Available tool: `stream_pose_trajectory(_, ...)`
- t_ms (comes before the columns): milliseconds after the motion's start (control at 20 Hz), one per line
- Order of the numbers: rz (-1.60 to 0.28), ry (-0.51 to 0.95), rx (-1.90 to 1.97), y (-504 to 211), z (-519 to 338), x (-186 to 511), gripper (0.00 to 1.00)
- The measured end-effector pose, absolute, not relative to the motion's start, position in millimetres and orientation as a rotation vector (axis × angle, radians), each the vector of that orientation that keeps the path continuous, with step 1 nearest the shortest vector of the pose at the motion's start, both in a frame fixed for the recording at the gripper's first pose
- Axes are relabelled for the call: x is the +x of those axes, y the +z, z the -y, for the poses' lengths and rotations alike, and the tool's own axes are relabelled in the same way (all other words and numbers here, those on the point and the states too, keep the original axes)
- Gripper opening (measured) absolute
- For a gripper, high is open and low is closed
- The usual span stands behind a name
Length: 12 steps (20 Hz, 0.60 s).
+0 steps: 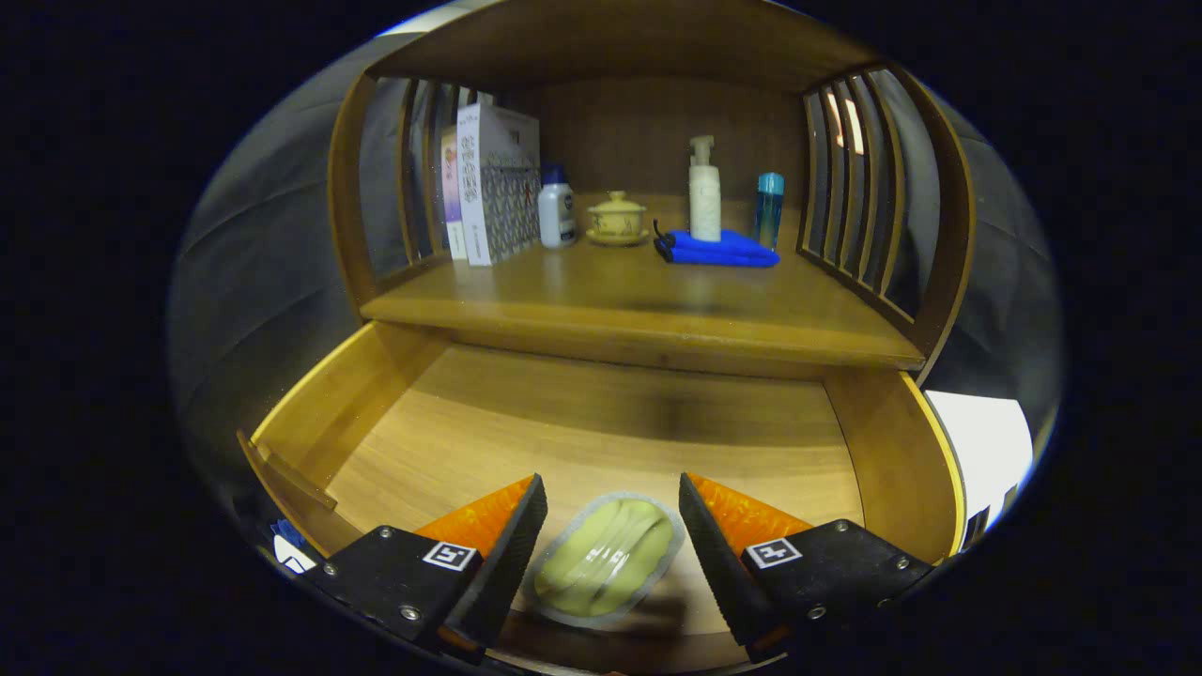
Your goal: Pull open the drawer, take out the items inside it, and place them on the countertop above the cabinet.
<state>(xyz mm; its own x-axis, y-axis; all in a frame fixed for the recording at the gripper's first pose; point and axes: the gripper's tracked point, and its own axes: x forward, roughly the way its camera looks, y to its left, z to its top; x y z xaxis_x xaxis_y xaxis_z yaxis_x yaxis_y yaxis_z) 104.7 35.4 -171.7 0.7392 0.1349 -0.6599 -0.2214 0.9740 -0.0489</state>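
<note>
With the drawer (601, 422) pulled well out beneath me, my tool (612, 526) hangs over its wooden floor with the fingers (507, 554) spread wide and nothing gripped. Between them, low in the drawer near its front, lies a flat yellow-green packet (608, 561) with a pale clear rim; neither finger touches it as far as I can see. Beyond the fingers the drawer floor runs back bare to the cabinet. Above it sits the bench (648, 314) of the cabinet, with slatted sides. On it, from left to right at the back, stand a white patterned box (498, 183), a white bottle with a blue cap (557, 208), a small yellow lidded cup (617, 218), a white pump bottle (704, 192) and a blue tube (769, 207), with a folded blue cloth (718, 250) lying in front of the last two.
</note>
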Motion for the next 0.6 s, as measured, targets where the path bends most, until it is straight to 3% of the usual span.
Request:
stream_pose_trajectory(200,-0.793,0.191,-0.075,-183.0,-33.0,105.5,0.83)
stream_pose_trajectory(600,-0.883,0.174,-0.009,-197.5,-26.6,98.1,0.51)
